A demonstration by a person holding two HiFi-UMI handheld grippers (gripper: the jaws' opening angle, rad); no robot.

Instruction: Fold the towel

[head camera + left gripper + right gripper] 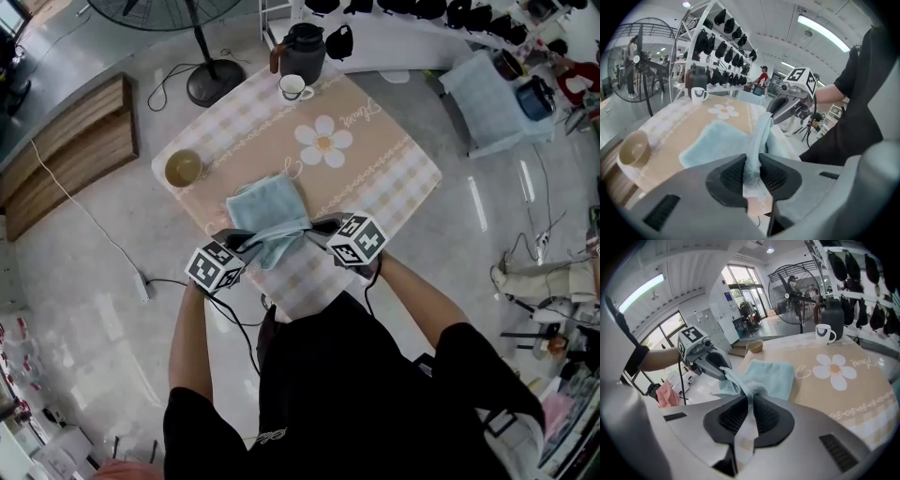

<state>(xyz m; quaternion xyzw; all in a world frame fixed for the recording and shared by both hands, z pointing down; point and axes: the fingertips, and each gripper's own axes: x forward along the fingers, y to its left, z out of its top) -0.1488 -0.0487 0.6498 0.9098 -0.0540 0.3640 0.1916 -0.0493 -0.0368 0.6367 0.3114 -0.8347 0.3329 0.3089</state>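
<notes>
Below, flower-print tablecloth (394,178) under towel (267,208), glossy floor (84,272) around

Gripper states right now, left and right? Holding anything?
Left gripper: closed, fingers pinching one end of the light blue towel.
Right gripper: closed, fingers pinching the same towel's other end.

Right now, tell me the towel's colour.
The towel is light blue; head view shows it best.

Glossy grey floor (84,272), standing fan (202,56), wooden bench (70,155).
</notes>
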